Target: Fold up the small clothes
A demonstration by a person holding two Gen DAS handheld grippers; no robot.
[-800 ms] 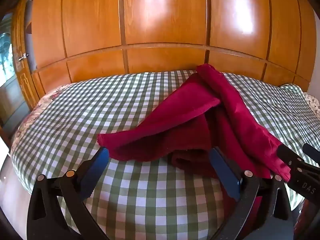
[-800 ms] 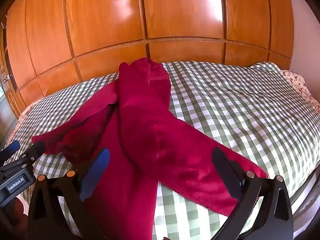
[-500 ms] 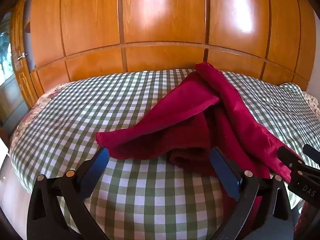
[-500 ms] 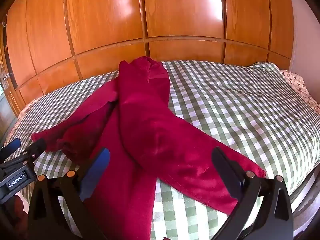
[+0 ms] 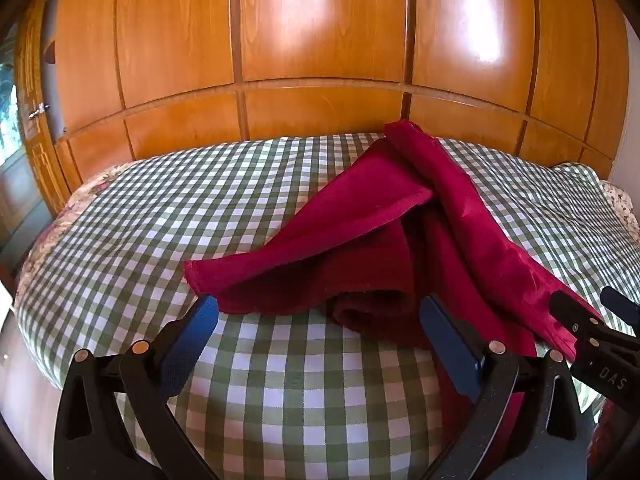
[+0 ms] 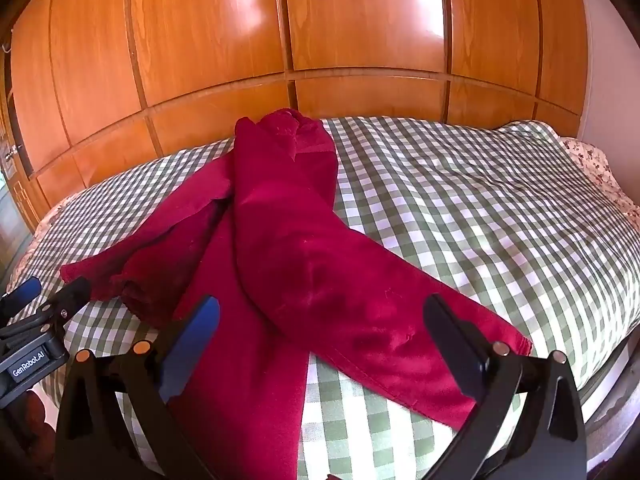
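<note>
i have both tools tipped down over the bed [image 5: 132, 208], which wears a green-and-white checked cover. the left hand-held gripper [image 5: 318, 320] has its jaws spread as wide as they go, nothing between the blue pads, only checked cover under the gap. the right hand-held gripper [image 6: 322, 320] is just as wide open and holds nothing either; red cloth lies under its gap but the pads are not on it.

the red garment [image 6: 288, 240] lies crumpled on the bed, unfolded, its top bunched toward the far edge near the wooden wardrobe [image 6: 320, 20]. from my right camera one long part runs from that bunch toward the near right, ending in a hemmed edge close to the right finger. another part runs straight toward me and drops over the near edge of the bed. a third flap spreads to the left, its pointed corner close to the tip of my left tool, seen at the frame's left side. from the left camera that flap sits just beyond the left finger, a rolled fold beside it.
</note>
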